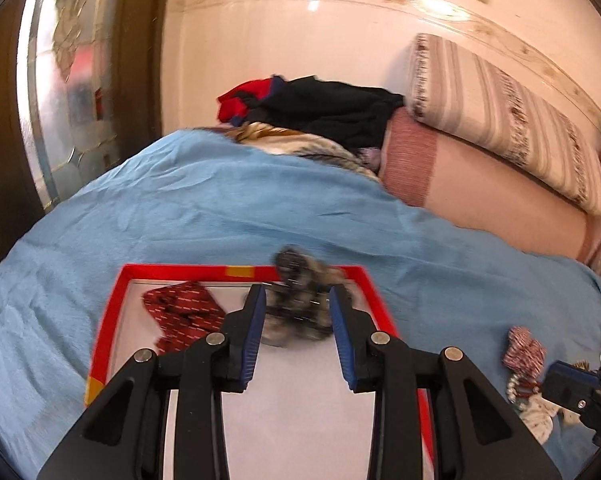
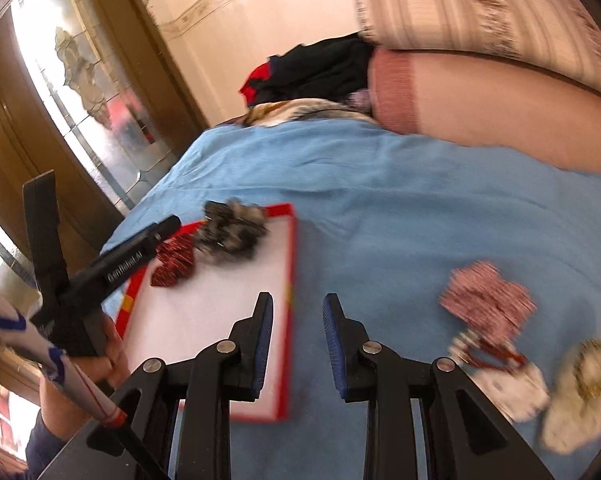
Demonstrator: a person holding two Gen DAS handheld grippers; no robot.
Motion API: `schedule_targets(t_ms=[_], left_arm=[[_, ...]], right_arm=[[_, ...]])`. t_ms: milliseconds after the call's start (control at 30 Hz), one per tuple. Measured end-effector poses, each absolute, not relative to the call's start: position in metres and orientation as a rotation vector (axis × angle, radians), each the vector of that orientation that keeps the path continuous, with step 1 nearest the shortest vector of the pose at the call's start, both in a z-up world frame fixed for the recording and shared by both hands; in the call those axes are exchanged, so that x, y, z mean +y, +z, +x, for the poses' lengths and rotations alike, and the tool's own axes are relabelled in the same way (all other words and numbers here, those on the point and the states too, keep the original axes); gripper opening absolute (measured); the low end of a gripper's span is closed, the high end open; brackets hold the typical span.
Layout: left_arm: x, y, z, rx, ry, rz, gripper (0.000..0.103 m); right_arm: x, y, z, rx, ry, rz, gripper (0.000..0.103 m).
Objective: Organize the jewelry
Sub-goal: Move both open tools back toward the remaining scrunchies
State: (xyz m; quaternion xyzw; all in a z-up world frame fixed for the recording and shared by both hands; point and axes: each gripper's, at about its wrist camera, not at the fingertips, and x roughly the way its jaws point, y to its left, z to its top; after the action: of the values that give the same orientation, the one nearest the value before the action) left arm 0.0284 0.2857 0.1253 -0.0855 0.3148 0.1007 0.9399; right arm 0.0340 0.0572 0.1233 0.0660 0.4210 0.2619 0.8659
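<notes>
A red-rimmed white tray lies on a blue bedspread and also shows in the right wrist view. In it lie a dark red patterned pouch and a grey-black patterned pouch. My left gripper is open just above the tray, with the grey-black pouch between and beyond its fingers. My right gripper is open and empty above the tray's right edge. A pink-white pouch, a red bead piece and a gold bracelet on white cloth lie to the right.
Pillows and a pile of dark and red clothes lie at the bed's far end. A wooden door with frosted glass stands at the left. The left gripper's handle and the hand on it show at the left of the right wrist view.
</notes>
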Motion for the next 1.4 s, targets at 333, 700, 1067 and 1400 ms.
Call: schedule_targets(t_ms=[333, 700, 1067, 1400], left_arm=[[0.181, 0.115, -0.020, 0.665, 0.020, -0.179, 0.040], [0.080, 0.098, -0.077, 0.740, -0.021, -0.072, 0.040], [0.016, 0.101, -0.089, 0.737, -0.043, 0.033, 0.041], [-0.009, 0.100, -0.093, 0.738, -0.049, 0.069, 0.041]], right_arm=[[-0.033, 0.125, -0.045, 0.802, 0.296, -0.007, 0.037], [-0.096, 0.112, -0.083, 0.700, 0.107, -0.063, 0.037], [-0.127, 0.116, -0.095, 0.696, 0.065, -0.049, 0.037], [-0.145, 0.116, -0.103, 0.695, 0.034, -0.052, 0.037]])
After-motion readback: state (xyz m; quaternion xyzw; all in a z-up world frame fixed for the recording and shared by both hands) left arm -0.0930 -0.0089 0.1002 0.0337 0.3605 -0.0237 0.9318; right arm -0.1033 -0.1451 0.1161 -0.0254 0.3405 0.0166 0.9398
